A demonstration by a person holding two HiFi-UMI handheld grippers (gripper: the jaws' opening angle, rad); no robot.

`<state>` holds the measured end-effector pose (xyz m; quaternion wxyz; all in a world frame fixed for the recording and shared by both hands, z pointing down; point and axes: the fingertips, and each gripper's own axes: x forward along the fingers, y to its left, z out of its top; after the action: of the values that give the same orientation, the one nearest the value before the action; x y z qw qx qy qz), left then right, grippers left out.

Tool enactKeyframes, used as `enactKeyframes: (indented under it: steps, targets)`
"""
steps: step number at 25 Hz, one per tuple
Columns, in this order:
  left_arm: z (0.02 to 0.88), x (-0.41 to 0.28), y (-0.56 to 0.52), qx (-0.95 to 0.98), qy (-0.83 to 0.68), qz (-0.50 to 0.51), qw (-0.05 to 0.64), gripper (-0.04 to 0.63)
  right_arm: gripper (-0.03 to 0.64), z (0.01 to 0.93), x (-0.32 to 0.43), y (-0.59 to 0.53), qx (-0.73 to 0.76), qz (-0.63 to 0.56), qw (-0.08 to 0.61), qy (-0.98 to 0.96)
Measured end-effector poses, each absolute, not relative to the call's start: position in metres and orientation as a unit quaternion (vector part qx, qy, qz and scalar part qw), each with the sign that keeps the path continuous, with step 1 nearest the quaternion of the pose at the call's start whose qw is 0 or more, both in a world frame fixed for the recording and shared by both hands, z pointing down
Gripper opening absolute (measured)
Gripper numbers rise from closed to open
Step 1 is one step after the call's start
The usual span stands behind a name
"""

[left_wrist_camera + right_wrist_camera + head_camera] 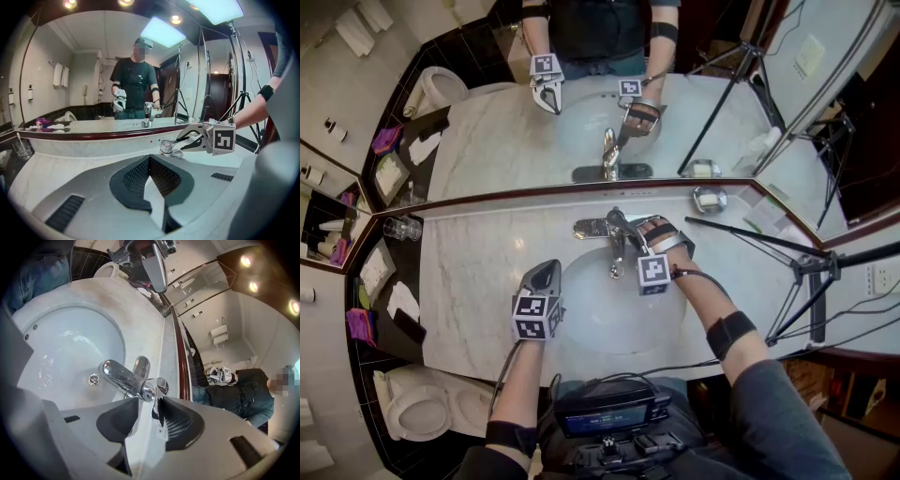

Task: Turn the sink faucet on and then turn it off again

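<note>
1. Looking down from the head view, the right gripper (630, 234) and the hand behind it cover the handle of the faucet (592, 228). The jaws are out of sight there.
2. In the right gripper view, the pads (180, 420) hide the faucet's base.
3. I can't tell whether water is running into the sink (56, 333).
4. The left gripper (150, 164) fills the lower half of its own view and blocks the basin.
5. The legs of the tripod (811, 277) run off the right edge.
6. The things on the dark shelf (411, 262) are too small to name.
7. The chest device (607, 417) is cut off by the bottom edge, and its screen is unreadable.
</note>
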<state>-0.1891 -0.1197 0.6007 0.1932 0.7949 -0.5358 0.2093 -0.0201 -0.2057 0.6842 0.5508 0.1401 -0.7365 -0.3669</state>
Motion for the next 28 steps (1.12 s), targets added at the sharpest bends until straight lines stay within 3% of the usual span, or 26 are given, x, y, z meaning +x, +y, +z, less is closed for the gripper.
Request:
enactKeyframes:
  steps: [28]
  targets:
    - [0.596, -0.19, -0.117, 0.794, -0.539, 0.212, 0.186, 0.002, 0.181, 0.694, -0.014, -0.192, 0.167, -0.33, 0.544, -0.753]
